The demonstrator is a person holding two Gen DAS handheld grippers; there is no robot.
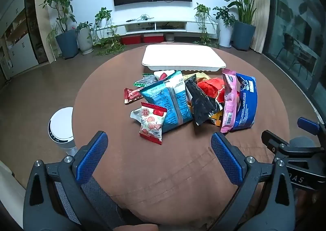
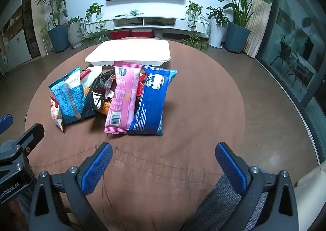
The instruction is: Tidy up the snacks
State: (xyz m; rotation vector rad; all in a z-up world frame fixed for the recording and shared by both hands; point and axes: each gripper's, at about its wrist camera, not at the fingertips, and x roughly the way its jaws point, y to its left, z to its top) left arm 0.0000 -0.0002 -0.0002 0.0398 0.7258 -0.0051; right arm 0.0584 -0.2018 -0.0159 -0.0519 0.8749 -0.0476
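Snack packets lie heaped near the middle of the round table under a brown cloth (image 1: pixel 173 169). Behind the heap, toward the far edge of the surface, sits a white rectangular tray with rounded corners (image 1: pixel 183 57), its near wall just beside the rearmost packets.

Left side of heap: small white packet with red label and flower print (image 1: pixel 151 123), closest to the near edge, leaning on the large teal foil bag with white text (image 1: pixel 171 100). A small dark-red triangular sachet (image 1: pixel 131 95) lies at the far left of the pile, with a green-edged dark packet (image 1: pixel 145 81) behind it.

Centre: crumpled black foil bag (image 1: pixel 200 100) rests against the teal bag; a red-orange wrapper (image 1: pixel 213 88) shows behind it.

Right side: long pink wrapper with barcode (image 2: pixel 124 96) overlaps the dark blue biscuit packet (image 2: pixel 150 104), both lying lengthwise, their near ends pointing at the near edge. The pink wrapper's far end covers part of the tray wall in the right wrist view.

Left gripper (image 1: pixel 160 145): blue-padded fingers spread wide, nothing between them, poised over bare cloth short of the flower-print packet. Right gripper (image 2: pixel 163 154): fingers likewise spread apart and empty, over the cloth short of the pink and blue packets. Each gripper appears at the edge of the other's view.
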